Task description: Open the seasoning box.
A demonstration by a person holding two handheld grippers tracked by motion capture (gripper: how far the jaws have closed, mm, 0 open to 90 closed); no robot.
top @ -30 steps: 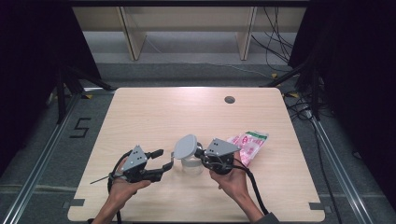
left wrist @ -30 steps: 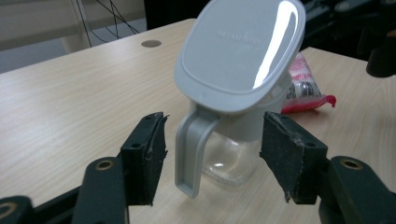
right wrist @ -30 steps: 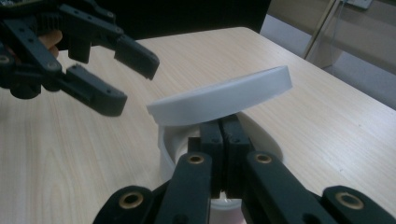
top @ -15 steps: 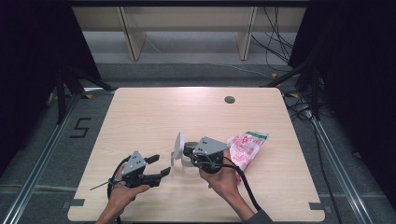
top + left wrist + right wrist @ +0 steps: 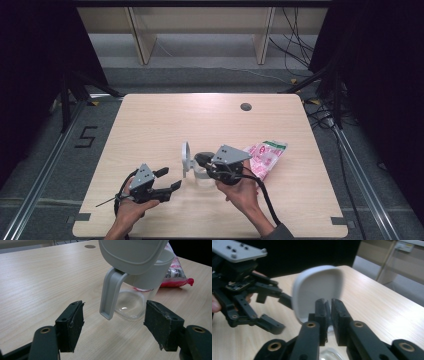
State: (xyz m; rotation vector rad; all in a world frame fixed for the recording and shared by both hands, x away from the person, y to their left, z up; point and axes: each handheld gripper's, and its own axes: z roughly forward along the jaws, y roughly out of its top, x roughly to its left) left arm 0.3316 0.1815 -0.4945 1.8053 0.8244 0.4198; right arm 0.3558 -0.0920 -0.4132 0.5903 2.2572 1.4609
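Down near the front edge of the wooden table (image 5: 150, 125), a small clear jug (image 5: 200, 170) with a grey handle (image 5: 110, 295) lies tipped on its side, its grey lid (image 5: 185, 159) swung up and standing on edge. The right gripper (image 5: 204, 161) has the jug's rim pinched, jaws nearly together with just a thin edge of clear plastic between them in the right gripper view, the pale lid (image 5: 318, 290) rising right behind the fingertips. The left gripper (image 5: 169, 179) sits just to the left of the jug, jaws spread wide and holding nothing; in the left gripper view the handle hangs between the two black pads (image 5: 73, 322), apart from both. Just beyond the jug on the right, a pink-and-white packet (image 5: 265, 155) lies flat on the table, near the right hand (image 5: 245, 192), its red edge peeking out behind the jug's clear body (image 5: 132, 302). A round dark hole (image 5: 245, 106) marks the table's far side, well apart from everything. Cables (image 5: 300, 45) trail across the floor beyond, beside pale wooden shelving (image 5: 200, 30).
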